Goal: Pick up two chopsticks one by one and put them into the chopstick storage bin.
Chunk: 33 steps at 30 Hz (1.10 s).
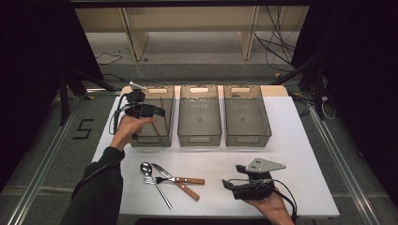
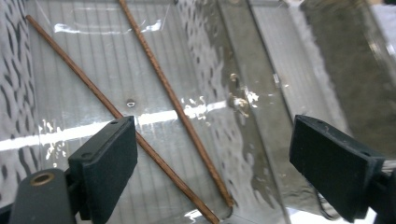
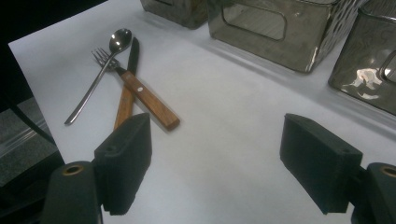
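Two brown chopsticks (image 2: 177, 102) lie slanted on the floor of the left clear bin (image 1: 152, 139); one chopstick (image 1: 157, 133) shows through its wall. My left gripper (image 1: 162, 112) hangs over that bin, and in its own view the left gripper (image 2: 212, 163) stands open, its pads (image 2: 105, 163) above the sticks and off them. My right gripper (image 1: 226, 184) rests low at the table's front right, and the right gripper (image 3: 215, 163) is open over bare white tabletop. A spoon (image 3: 119, 39), a wood-handled fork (image 3: 149, 100) and a wood-handled knife (image 3: 123, 107) lie crossed beyond it.
A middle bin (image 1: 199, 138) and a right bin (image 1: 248, 139) stand beside the left one along the back of the white table (image 1: 300, 159). The spoon (image 1: 146, 168), fork (image 1: 190, 180) and knife (image 1: 187, 191) lie at front left. Dark floor and cables surround the table.
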Each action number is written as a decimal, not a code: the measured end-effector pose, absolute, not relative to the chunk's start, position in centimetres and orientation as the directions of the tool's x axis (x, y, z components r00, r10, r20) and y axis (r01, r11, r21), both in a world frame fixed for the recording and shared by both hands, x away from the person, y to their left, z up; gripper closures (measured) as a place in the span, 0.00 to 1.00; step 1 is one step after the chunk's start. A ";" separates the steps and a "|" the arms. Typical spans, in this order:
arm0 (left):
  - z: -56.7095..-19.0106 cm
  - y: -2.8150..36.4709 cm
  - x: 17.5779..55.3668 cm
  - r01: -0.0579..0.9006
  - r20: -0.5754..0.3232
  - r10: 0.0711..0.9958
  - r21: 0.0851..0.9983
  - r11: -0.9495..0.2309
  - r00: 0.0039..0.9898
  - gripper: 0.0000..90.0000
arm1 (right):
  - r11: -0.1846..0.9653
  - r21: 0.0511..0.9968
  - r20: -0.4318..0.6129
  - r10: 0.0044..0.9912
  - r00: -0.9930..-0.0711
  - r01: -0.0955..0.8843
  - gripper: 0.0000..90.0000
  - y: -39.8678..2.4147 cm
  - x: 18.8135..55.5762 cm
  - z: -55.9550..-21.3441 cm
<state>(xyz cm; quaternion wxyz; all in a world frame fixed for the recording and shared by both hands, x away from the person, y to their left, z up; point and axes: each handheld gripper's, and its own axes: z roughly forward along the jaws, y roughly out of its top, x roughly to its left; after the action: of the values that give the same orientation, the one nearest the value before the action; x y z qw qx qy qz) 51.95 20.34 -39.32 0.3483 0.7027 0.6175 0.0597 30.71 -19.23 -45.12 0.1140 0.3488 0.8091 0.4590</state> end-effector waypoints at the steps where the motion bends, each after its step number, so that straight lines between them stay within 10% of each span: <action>1: -39.2 20.4 51.7 0.822 -0.349 0.906 0.569 0.002 0.239 0.17 | 0.336 0.822 0.135 0.669 -0.731 0.460 0.29 -19.2 30.7 -45.1; 33: -41.4 20.5 40.6 0.678 -0.346 0.843 0.734 -0.029 0.411 0.17 | 0.374 0.805 0.138 0.636 -0.759 0.461 0.29 -16.2 30.8 -44.7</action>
<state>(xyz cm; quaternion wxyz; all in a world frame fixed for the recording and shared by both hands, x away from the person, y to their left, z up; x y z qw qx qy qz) 40.56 20.45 -41.42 0.4465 0.7114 0.5347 0.0924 30.76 -16.18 -44.72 0.0978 0.3332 0.8231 0.4493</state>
